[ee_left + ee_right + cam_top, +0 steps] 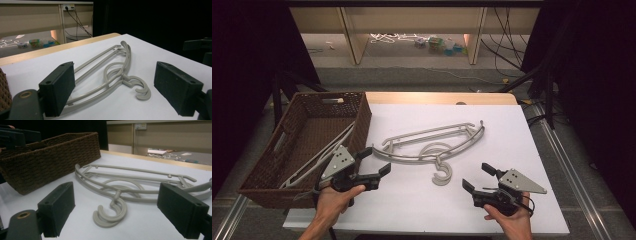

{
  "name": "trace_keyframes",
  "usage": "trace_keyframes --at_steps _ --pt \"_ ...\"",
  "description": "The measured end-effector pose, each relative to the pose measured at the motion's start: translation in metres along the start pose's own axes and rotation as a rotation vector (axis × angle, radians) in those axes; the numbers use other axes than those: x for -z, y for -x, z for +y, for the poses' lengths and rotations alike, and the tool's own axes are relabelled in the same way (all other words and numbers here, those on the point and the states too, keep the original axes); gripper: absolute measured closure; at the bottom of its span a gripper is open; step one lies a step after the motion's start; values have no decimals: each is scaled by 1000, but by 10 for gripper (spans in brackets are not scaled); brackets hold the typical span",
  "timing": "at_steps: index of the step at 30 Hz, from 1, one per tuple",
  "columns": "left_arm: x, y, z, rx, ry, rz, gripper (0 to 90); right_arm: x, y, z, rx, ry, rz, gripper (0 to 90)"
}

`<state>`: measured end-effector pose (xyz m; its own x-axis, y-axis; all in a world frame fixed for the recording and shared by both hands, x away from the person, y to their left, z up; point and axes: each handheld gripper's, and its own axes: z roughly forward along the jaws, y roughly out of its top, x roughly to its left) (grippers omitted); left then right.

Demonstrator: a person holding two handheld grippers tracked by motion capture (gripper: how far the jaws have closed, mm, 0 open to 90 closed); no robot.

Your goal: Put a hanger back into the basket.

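Wicker basket (307,145) sits at tabletop's left edge, overhanging it; one grey hanger (319,157) lies inside, leaning from the basket floor up to its right wall. L hand (334,197) comes in at near-left corner w/ left gripper (377,162), jaws spread wide, nothing between them, held just off the basket's near-right corner and aimed toward the table centre. In left gripper view the pads (58,88) frame the stacked hangers (112,72) ahead, apart from them, no contact. Mid-table on the white tabletop (492,125): two grey hangers (434,142) lying flat, one on the other, bars toward far edge, hooks (442,172) curling toward near edge. Right gripper (477,177) near the near-right corner in R hand (512,217), jaws also wide apart, empty, pointing left at the hooks, near but not touching. Right gripper view: hooks (110,213) lie between its pads (58,206), farther off on the table; basket (50,157) beyond at left.
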<state>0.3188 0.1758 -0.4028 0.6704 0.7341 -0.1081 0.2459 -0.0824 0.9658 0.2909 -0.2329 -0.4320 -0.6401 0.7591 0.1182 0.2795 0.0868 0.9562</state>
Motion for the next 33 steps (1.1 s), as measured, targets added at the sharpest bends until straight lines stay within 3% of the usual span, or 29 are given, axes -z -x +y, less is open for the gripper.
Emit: trace_keyframes --at_steps 11,16,24,25,28,31,33 --pt "-11 4 -11 -3 -36 -12 158 1 1 0 1 7 6 155" --pt "-19 7 -13 -30 -47 -25 157 1 0 0 10 -1 5 155" --pt "-44 12 -7 -80 -122 -71 184 0 -1 -1 9 -6 6 155" --pt "-47 12 -5 -105 -130 -74 196 0 -1 -1 10 -5 5 155" --pt "-60 13 1 -140 -186 -129 174 0 -1 -1 10 -8 7 155" --pt "-73 13 3 -188 -217 -117 206 0 -2 -1 14 -12 0 155" --pt "-87 11 4 -203 -286 -145 200 0 -2 -1 10 -14 1 155"
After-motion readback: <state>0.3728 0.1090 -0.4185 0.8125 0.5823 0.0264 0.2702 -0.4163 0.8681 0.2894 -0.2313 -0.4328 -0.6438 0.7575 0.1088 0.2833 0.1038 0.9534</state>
